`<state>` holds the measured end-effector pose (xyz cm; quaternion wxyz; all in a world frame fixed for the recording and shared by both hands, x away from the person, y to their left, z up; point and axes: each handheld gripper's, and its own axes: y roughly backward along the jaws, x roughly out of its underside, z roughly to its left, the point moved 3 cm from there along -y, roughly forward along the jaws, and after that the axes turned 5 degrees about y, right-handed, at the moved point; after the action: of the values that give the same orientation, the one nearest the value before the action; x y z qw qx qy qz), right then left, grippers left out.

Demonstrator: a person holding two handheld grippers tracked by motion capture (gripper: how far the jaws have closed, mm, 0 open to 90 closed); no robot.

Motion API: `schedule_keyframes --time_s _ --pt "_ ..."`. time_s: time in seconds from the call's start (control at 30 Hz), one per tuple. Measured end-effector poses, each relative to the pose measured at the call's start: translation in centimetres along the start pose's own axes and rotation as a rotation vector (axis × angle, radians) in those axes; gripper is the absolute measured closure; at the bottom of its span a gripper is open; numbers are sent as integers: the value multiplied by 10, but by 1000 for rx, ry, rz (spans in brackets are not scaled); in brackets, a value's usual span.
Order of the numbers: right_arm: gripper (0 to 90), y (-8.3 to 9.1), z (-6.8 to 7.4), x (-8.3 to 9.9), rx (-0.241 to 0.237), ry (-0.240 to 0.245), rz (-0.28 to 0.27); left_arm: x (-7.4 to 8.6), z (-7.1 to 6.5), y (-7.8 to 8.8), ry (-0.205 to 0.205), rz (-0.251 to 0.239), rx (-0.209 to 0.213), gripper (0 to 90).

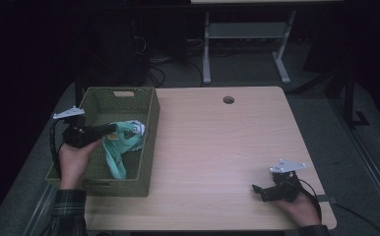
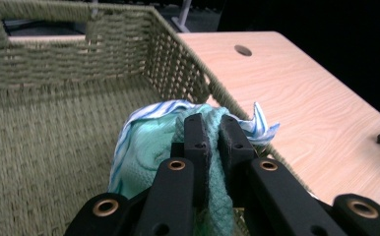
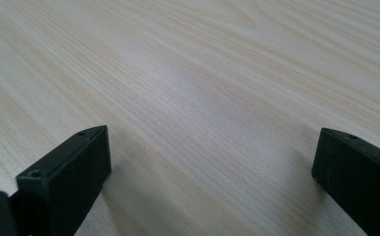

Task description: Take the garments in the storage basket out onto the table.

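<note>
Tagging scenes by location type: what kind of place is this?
Probably a lab or workshop recording station, not a home. A bare wooden desk with a cable hole stands on grey carpet, a tangle of cables lies on the floor behind it, and another metal-framed workbench stands in the dark beyond.

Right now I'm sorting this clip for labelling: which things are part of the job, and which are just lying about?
In the job:
- green cloth, pinched in the left tongs
- blue-striped cloth bunched with it
- woven basket under them

Just there:
- right tongs, open, resting on the table
- metal stand on the floor behind
</note>
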<state>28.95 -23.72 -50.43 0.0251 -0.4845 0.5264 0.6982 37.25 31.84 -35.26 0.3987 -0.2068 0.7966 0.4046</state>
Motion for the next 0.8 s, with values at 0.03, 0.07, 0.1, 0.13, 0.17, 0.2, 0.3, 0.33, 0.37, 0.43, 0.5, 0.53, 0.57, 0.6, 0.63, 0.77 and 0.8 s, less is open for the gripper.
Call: schedule_keyframes --time_s 0.03,0.07,0.1,0.13,0.17,0.2,0.3,0.33,0.37,0.43,0.5,0.53,0.57,0.6,0.63,0.77,0.8 --pt "10 0 0 0 0 0 0 -2 -1 1 2 -9 3 838" --pt "11 0 0 0 0 0 0 -3 -2 2 -1 -12 2 838" --pt "11 0 0 0 0 0 -1 -6 -3 3 -2 -20 7 838" --pt "11 0 0 0 0 -1 0 -7 -4 4 -4 -24 13 838" --pt "11 0 0 0 0 -1 0 -9 -6 4 -5 -28 15 838" --pt "10 0 0 0 0 1 -1 -11 -8 5 -7 -30 16 838" --pt "11 0 0 0 1 0 0 -16 -11 7 -21 -30 16 838" --pt "11 0 0 0 1 -2 1 -18 -13 9 -21 -35 19 838" --pt "11 0 0 0 0 -2 2 -21 -14 11 -25 -39 24 839" --pt "10 0 0 0 0 -3 2 -25 -16 15 -31 -46 28 839" --pt "11 0 0 0 0 -3 1 -29 -18 18 -43 -49 30 839" --pt "11 0 0 0 0 -3 2 -31 -19 19 -43 -52 32 839" --pt "11 0 0 0 0 -3 1 -34 -21 21 -43 -58 36 839" --pt "11 0 0 0 0 -4 2 -35 -22 22 -44 -63 38 839" --pt "10 0 0 0 0 -2 2 -38 -24 23 -52 -64 39 839" --pt "11 0 0 0 0 -3 2 -44 -29 25 -66 -69 51 839" --pt "11 0 0 0 0 -4 2 -45 -31 25 -70 -69 54 839"
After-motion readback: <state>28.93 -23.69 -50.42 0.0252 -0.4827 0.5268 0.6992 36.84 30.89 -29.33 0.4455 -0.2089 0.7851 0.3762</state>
